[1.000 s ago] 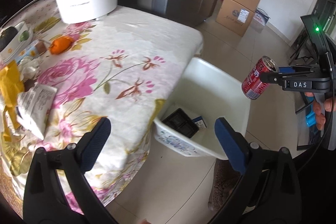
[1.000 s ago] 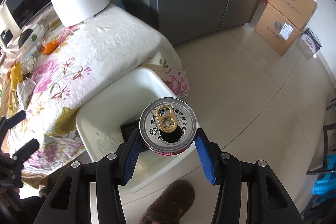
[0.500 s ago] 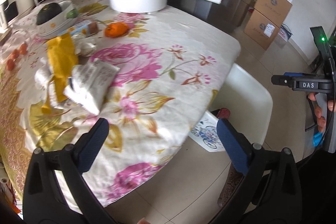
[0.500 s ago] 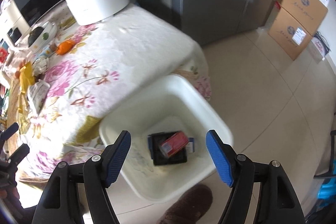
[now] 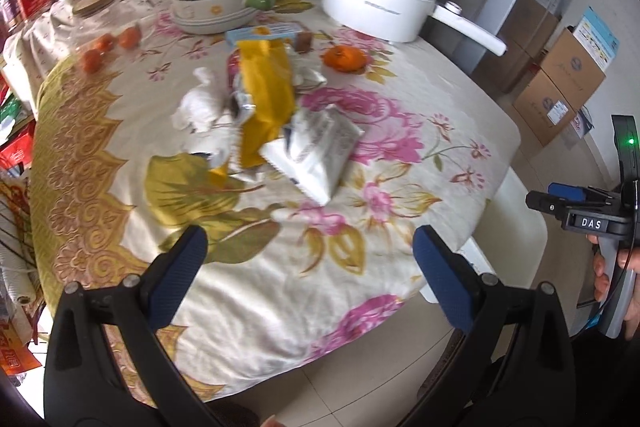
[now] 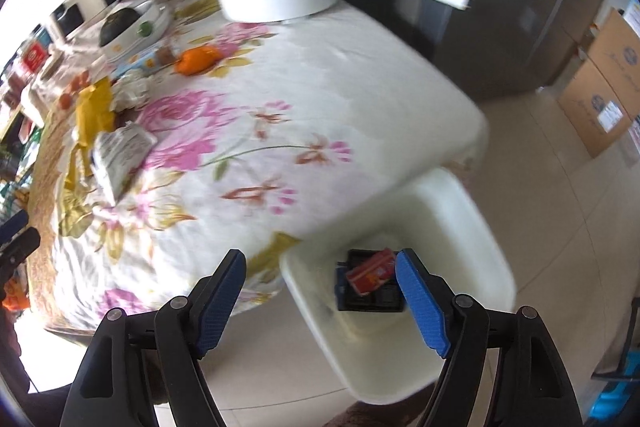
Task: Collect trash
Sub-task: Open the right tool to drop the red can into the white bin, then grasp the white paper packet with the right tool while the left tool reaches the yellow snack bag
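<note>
The right gripper (image 6: 320,291) is opening its jaws, and nothing is sitting between the blue pads. Just beyond and below its right-hand finger, a red can (image 6: 370,273) is lying on a black tray (image 6: 372,297) at the bottom of the white bin (image 6: 472,227), which is standing on the floor against the worktop's (image 6: 360,75) near corner. The left gripper (image 5: 310,259) is hanging wide open and empty over the worktop's front edge, pointing steeply down at the flowered cloth.

Straight ahead of the left gripper, the remaining trash is waiting in a cluster: a white printed packet (image 5: 316,151) lying nearest, a yellow wrapper (image 5: 266,99) touching it on the far side, and crumpled white tissue (image 5: 200,103) just to the left of that. Beyond the cluster, an orange (image 5: 345,58), a bowl holding a dark squash (image 5: 214,1) and a white electric pot (image 5: 382,7) are sitting further back; these are probably not trash.

The step in hand appears to be reaching for the next piece. Doing it well likely means taking the nearest packet first, coming down with the jaws straddling its narrower side, and pressing lightly into the cloth so the lower pad is slipping under the flat edge rather than bunching the fabric. The packet looks limp, so closing near its middle should be keeping it from folding out of the pads.
</note>
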`<state>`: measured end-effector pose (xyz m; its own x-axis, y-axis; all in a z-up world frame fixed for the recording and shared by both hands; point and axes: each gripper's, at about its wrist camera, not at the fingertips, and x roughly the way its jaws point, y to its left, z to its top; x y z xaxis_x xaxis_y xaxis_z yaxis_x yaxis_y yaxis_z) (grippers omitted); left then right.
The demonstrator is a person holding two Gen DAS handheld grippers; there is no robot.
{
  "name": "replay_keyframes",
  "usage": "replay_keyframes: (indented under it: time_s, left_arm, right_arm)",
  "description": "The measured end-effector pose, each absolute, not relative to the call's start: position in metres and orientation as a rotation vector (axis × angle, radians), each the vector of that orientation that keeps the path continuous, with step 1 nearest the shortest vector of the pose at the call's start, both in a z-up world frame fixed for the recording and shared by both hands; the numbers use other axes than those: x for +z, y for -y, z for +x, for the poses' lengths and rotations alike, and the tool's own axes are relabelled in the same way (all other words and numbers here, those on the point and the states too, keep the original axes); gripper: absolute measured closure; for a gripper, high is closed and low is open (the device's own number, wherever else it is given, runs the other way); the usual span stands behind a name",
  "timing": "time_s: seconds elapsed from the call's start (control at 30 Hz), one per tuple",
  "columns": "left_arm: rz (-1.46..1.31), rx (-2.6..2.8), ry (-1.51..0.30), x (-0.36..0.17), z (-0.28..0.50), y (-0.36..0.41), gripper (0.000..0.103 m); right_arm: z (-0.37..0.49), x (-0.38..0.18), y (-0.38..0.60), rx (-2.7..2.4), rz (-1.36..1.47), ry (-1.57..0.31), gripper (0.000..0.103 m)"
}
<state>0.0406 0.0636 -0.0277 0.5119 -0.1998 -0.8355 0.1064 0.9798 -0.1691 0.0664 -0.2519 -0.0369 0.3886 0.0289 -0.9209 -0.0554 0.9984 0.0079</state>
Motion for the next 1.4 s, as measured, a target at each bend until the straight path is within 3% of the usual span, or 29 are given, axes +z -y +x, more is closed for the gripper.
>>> replay_keyframes:
  time_s: [0.67, 1.1, 1.17, 1.23, 1.4]
  left_arm:
    - [-0.185, 0.021, -1.052, -0.033, 0.044, -0.166, 0.001]
    - [-0.245, 0.032, -1.053, -0.035, 0.041, -0.182, 0.001]
    - [-0.249, 0.030, -1.055, -0.035, 0.041, -0.182, 0.001]
    - [-0.253, 0.026, -1.058, -0.036, 0.041, -0.180, 0.001]
    - [-0.258, 0.015, -1.069, -0.040, 0.044, -0.177, 0.001]
  right_arm:
    - [0.155, -0.076, 0.072, 0.167, 0.117, -1.300, 0.023]
    - [0.186, -0.112, 0.035, 0.089, 0.195, -1.333, 0.023]
    - [0.184, -0.114, 0.039, 0.085, 0.189, -1.325, 0.027]
    - [0.180, -0.114, 0.038, 0.094, 0.131, -1.316, 0.041]
    - [0.168, -0.114, 0.042, 0.164, 0.046, -1.305, 0.056]
